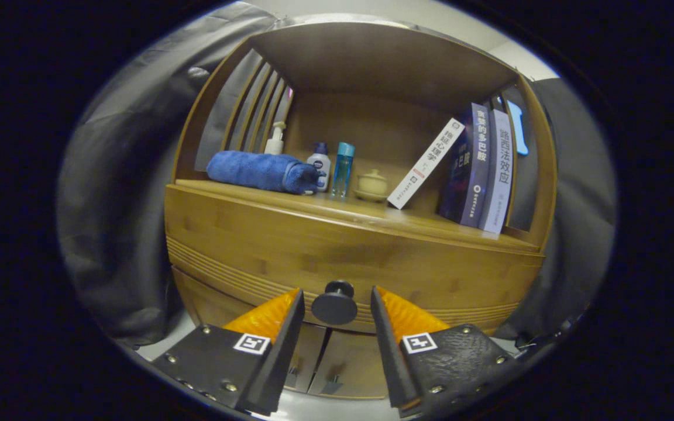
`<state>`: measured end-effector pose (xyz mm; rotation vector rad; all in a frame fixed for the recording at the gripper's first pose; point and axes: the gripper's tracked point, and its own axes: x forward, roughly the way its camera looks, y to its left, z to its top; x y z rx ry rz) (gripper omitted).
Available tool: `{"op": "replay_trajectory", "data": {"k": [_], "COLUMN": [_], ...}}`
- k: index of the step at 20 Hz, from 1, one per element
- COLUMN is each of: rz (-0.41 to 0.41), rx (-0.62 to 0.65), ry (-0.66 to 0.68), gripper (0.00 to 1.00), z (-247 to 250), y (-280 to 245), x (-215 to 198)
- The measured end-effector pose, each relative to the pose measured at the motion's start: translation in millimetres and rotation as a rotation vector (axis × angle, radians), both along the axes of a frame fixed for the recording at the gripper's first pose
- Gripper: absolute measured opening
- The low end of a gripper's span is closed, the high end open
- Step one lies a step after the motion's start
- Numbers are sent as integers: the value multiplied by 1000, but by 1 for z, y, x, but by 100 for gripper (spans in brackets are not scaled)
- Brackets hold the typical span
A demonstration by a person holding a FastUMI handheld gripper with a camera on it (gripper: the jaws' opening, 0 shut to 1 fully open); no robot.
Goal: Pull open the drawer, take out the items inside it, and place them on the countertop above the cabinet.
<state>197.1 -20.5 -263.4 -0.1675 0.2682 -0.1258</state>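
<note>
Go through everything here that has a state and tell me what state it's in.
Drawer: closed.
Knob: between the fingers, not gripped.
Claw: open.
Blue towel: rolled, lying on the countertop.
White book: leaning.
Small lidded pot: lid on.

The wooden countertop [337, 213] is carrying, left to right, a rolled blue towel [261, 171], a pump bottle [276, 139], a white bottle [319, 164], a clear blue bottle [343, 168], a small lidded jar [372, 185] and leaning books [477, 172].
</note>
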Motion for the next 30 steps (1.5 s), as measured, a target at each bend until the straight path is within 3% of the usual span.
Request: {"op": "replay_trajectory", "data": {"k": [1,7,11,14,20,30], "rz": [-4,-46,-75,-88,-119,-111], "rx": [-2,23,177,173,169,154], "ry": [10,-3,7,29,37,30], "gripper": [68,45,39,30,30,30], "z": [-4,-10,-12,-17,-15,-5], "y": [0,3,3,0,1,14], "x": [3,14,13,18,3,-69]}}
